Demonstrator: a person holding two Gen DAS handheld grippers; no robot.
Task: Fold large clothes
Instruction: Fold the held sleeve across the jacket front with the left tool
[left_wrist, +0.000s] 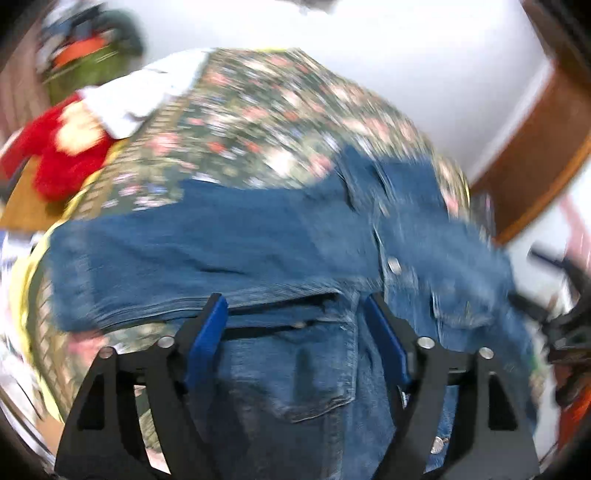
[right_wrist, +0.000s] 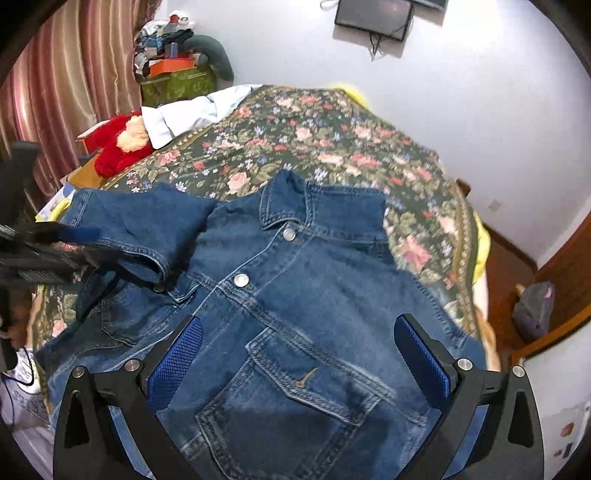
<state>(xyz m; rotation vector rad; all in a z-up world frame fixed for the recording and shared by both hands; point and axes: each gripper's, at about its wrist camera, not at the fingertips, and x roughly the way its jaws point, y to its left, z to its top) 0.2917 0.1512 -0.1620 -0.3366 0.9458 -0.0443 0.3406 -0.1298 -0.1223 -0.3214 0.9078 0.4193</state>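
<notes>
Right tool: jaws spread wide, nothing gripped, poised above chest pocket of denim jacket. Left tool: jaws apart, pads clear of cloth, above jacket pocket area; view blurred. Jacket: front up, buttoned, flat on bed. One sleeve folded across chest. Beyond: floral bedspread, red plush toy, white cloth at far edge.

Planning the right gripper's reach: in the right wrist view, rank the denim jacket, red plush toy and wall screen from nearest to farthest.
1. denim jacket, directly under the right gripper.
2. red plush toy, far left at the bed's edge.
3. wall screen, high on the far wall.
</notes>
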